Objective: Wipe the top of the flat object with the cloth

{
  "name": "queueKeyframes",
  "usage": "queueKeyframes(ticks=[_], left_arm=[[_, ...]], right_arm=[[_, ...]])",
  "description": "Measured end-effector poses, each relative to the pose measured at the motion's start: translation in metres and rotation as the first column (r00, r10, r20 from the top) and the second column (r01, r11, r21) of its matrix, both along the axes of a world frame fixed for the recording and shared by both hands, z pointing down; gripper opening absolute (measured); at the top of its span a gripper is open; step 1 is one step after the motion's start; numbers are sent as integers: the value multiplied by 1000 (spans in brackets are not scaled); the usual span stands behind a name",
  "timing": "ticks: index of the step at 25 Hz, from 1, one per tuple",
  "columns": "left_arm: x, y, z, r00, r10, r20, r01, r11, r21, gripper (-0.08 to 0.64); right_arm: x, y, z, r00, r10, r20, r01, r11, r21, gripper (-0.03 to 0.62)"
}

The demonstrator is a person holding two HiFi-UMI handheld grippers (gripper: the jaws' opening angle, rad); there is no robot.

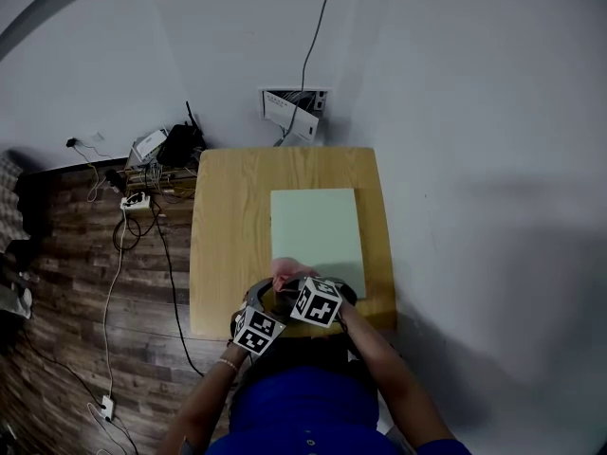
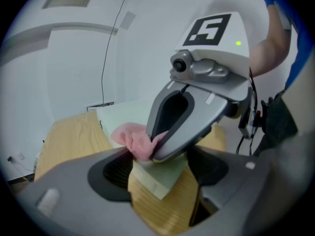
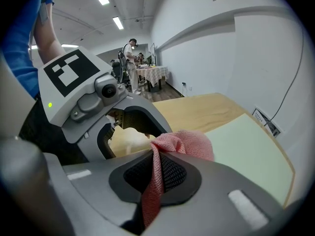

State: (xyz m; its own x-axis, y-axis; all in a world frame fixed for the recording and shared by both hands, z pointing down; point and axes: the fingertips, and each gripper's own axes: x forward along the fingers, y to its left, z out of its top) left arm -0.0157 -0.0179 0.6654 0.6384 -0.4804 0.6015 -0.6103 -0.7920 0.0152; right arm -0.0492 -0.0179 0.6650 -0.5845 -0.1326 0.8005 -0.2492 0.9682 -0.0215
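The pale green flat board (image 1: 316, 226) lies on a wooden table (image 1: 218, 254), and everything I can tell hangs on its near edge, where the person stands with both grippers crowded together. The right gripper (image 3: 156, 154) has its jaws pinched shut on the pink cloth (image 3: 184, 141). One tail of the mesh fabric drops down between the jaws and a bunched wad pokes out in front, just over the board's near edge. The left gripper (image 2: 162, 178) sits right beside it with its jaws standing apart. The board's near corner shows in the gap between them, though I cannot tell whether either jaw touches it.

As for progress, I would say the cloth is picked up and brought to the board, which is the preparation done. The wiping itself looks barely started, if at all: the wad sits at the near edge, and the whole stretch of the top beyond it, out to the far edge by the wall, has no cloth on it. The surface looks evenly clean all over, so nothing on it shows which parts may have been passed over.
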Motion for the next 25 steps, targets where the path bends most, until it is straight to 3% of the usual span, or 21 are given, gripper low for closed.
queueKeyframes(ticks=[10, 25], left_arm=[[0, 1, -1, 1000, -3, 5, 3, 1000, 1, 348], [2, -2, 2, 1000, -6, 5, 6, 1000, 7, 347]], right_arm=[[16, 1, 0, 1000, 13, -11, -13, 1000, -4, 15], [79, 9, 5, 997, 61, -42, -62, 998, -20, 15]])
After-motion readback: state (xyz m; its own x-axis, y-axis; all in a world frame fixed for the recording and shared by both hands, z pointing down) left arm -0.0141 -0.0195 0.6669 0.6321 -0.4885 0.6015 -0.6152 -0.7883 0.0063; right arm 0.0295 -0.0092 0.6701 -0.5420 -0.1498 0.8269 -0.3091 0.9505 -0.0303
